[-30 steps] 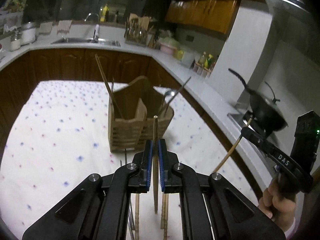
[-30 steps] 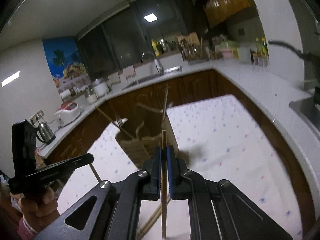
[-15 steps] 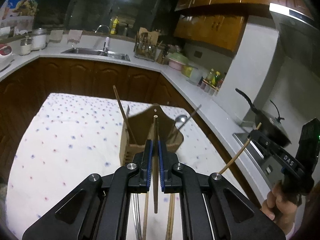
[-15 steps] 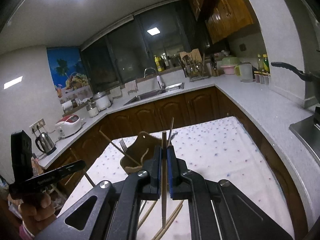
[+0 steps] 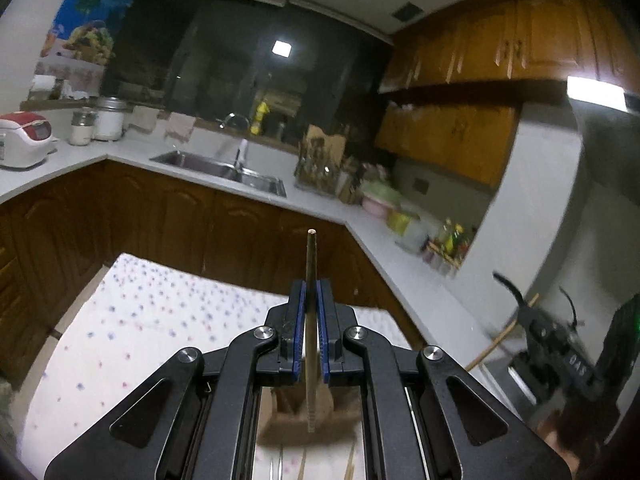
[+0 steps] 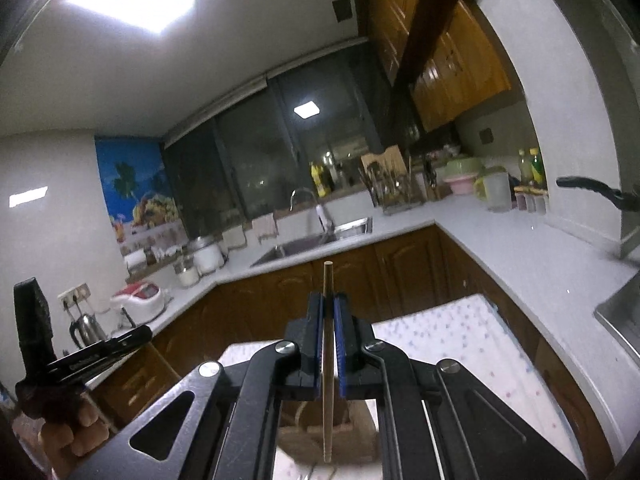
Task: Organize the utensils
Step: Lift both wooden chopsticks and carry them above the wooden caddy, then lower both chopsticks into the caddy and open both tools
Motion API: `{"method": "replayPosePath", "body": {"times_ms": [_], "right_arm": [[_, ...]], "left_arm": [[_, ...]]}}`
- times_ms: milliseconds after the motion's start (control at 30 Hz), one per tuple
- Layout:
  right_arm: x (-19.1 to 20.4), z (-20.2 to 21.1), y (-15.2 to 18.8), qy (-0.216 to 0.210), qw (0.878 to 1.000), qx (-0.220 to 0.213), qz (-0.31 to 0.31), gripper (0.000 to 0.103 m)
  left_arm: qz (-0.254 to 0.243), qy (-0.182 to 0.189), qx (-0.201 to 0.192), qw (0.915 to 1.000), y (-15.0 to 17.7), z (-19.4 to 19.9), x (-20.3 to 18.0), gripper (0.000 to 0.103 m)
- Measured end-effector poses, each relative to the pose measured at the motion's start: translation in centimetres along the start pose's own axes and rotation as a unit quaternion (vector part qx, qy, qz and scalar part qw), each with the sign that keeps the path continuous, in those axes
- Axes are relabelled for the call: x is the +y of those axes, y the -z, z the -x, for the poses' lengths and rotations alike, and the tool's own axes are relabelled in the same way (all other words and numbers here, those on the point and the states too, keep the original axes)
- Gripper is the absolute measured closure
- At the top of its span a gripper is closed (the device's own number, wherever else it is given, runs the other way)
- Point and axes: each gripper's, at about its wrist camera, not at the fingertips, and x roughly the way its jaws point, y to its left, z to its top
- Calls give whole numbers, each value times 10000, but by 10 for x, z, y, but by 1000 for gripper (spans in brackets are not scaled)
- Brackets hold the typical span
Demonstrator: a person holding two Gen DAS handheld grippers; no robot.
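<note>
My left gripper (image 5: 310, 285) is shut on a dark wooden chopstick (image 5: 311, 256) that points away from me above the table. Under its fingers, blurred, sits the wooden utensil holder (image 5: 292, 420) on the white dotted cloth (image 5: 152, 320). Loose chopsticks and a metal utensil (image 5: 278, 466) lie on the cloth near me. My right gripper (image 6: 329, 299) is shut on a pale wooden chopstick (image 6: 327, 280), with the holder (image 6: 360, 436) below it. The right gripper (image 5: 560, 354) shows at the right of the left wrist view, and the left gripper (image 6: 84, 358) shows at the left of the right wrist view, with a hand (image 6: 68, 436) holding it.
A white counter (image 5: 360, 216) wraps round the back and right, with a sink (image 5: 224, 170), a utensil rack (image 5: 320, 160), jars and bottles. A rice cooker (image 5: 24, 140) and a kettle (image 6: 86, 328) stand at the left. A wok handle (image 6: 592, 188) juts out at the right.
Both grippers have risen and tipped upward with their chopsticks still held. The holder has slid from the middle of each view down under the fingers, and more of the window and ceiling shows.
</note>
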Motion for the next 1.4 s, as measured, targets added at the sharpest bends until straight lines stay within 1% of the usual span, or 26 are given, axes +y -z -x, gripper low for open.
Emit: {"method": "replayPosePath", "body": {"times_ms": [67,167,300,367,500,533,600,733,800,1133,1167,1233,1267,1300,1333,1367,1400], "right_arm": [[1,-10,-3,39,10000,-89,1,98],[0,-26,-3,75,9999,-124,-24,98],[-2,-47,11,200,9997,-129,34,98],[-4,-55,19,255,9996,-89,29,98],[-13,-71,41,313,9994,130,-59,98],[-15,-75,47,328,9992,208,-67,98],[-21,-81,57,348,9987,370,-93,97],[-27,-92,72,303,9968,731,-81,97],[-26,-95,76,307,9957,869,-20,97],[-25,-94,72,308,9951,934,-47,96],[-26,-96,71,301,9950,950,-69,93],[-28,-97,70,273,9947,985,-149,91],[-29,-96,69,243,9945,994,-211,87],[-33,-96,66,236,9946,978,-238,83],[-34,-93,65,238,9950,939,-256,72],[-35,-89,63,232,9954,882,-280,58],[-36,-83,61,197,9961,798,-326,53]], "left_arm": [[62,-112,-111,9999,-2,-10,2,98],[118,-280,-140,9994,4,-23,8,98],[175,-399,-107,9990,22,-41,17,98],[159,-415,-9,9990,35,-52,21,98],[68,-520,244,9983,59,-69,26,98],[74,-450,334,9984,66,-74,28,98],[-1,-527,445,9976,75,-79,28,97],[-109,-491,706,9962,89,-90,23,97],[-187,-567,706,9957,92,-91,21,97],[-212,-562,819,9948,86,-91,19,97],[-191,-539,869,9946,85,-92,20,95],[-96,-403,966,9945,83,-91,21,84],[-68,-365,951,9948,81,-88,21,74],[-56,-368,916,9951,80,-84,21,61],[-45,-366,876,9955,79,-81,21,56],[-25,-351,805,9961,77,-75,21,50],[-16,-337,774,9964,76,-70,20,47]]}}
